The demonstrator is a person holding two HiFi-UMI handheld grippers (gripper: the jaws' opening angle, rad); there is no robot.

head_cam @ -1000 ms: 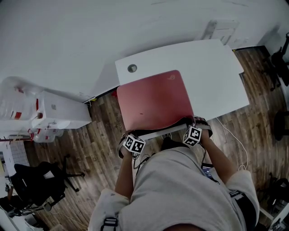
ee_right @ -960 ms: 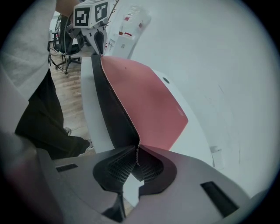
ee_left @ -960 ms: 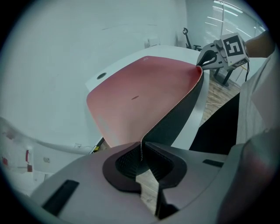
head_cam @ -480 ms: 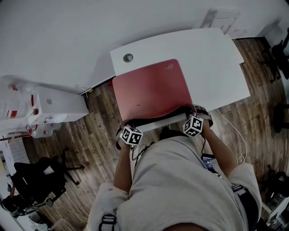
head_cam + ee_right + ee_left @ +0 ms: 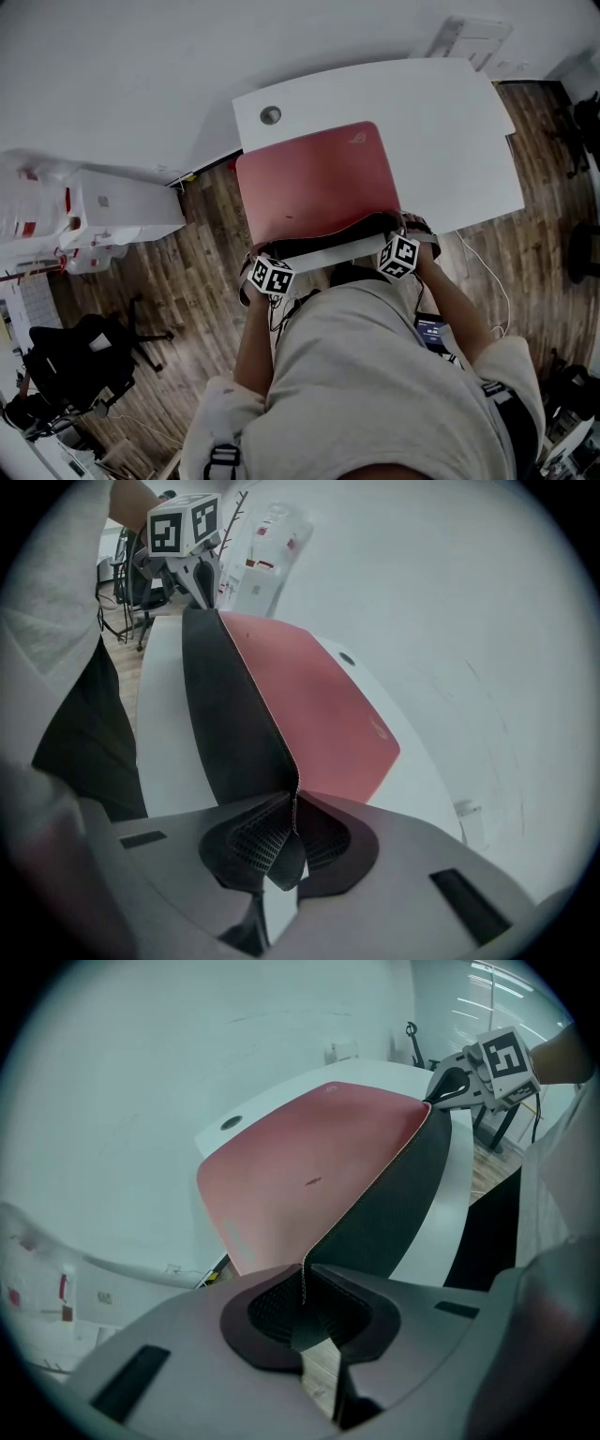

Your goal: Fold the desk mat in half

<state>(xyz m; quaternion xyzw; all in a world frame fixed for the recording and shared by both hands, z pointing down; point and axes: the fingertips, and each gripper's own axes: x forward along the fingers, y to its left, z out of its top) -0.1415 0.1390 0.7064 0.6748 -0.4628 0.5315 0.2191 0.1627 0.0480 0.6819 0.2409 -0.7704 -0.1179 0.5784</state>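
Note:
A red desk mat lies on the white desk, and its near edge is lifted so that the black underside shows. My left gripper is shut on the near left corner. My right gripper is shut on the near right corner. In the left gripper view the mat's edge is pinched between the jaws, and the mat stretches away to the right gripper. In the right gripper view the jaws clamp the corner, and the black underside runs off to the left gripper.
A round cable hole sits in the desk's far left corner. A white cabinet stands on the wooden floor at the left, with a black chair below it. A white cable trails on the floor at the right.
The mat's near edge has come up a little and more black underside shows. The right gripper has edged toward the far side of the desk; the left has hardly moved.

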